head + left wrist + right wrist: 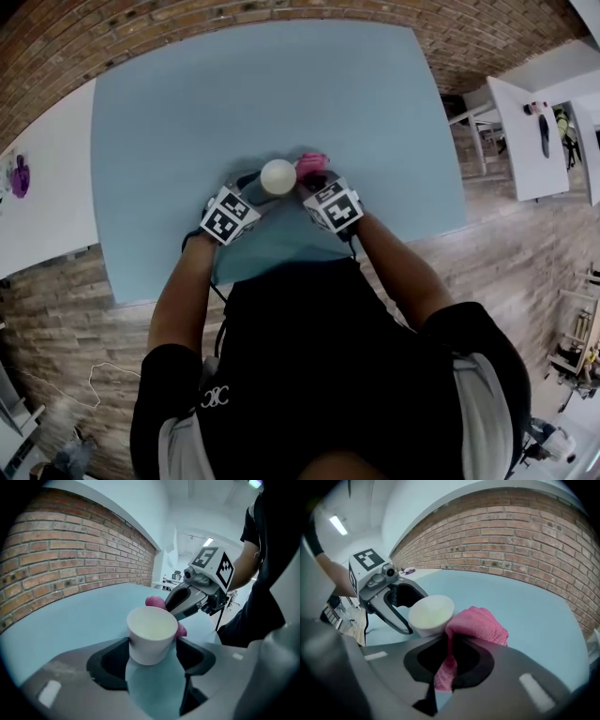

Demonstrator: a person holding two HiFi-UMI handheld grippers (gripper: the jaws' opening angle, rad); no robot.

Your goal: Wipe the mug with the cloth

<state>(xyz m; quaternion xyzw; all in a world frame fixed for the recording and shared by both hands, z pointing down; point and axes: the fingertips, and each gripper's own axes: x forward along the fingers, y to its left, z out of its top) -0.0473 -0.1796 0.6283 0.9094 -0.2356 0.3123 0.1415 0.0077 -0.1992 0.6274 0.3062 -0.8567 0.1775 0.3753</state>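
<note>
The left gripper (pixel 152 652) is clamping the white mug (pixel 150 634) by its sides over the blue worktop (pixel 281 94); the right gripper (pixel 449 660) is pinching the pink cloth (pixel 480 625), pressing it against the mug's wall (wiping seemingly under way, other sides probably remaining).

This looks like a lab or studio workroom. A pale blue worktop (pixel 281 94) stands against a bare brick wall (pixel 70 559), and white tables (pixel 516 159) stand at the right edge of the head view. A strip light (pixel 338 525) hangs from the white ceiling, at the upper left of the right gripper view.
</note>
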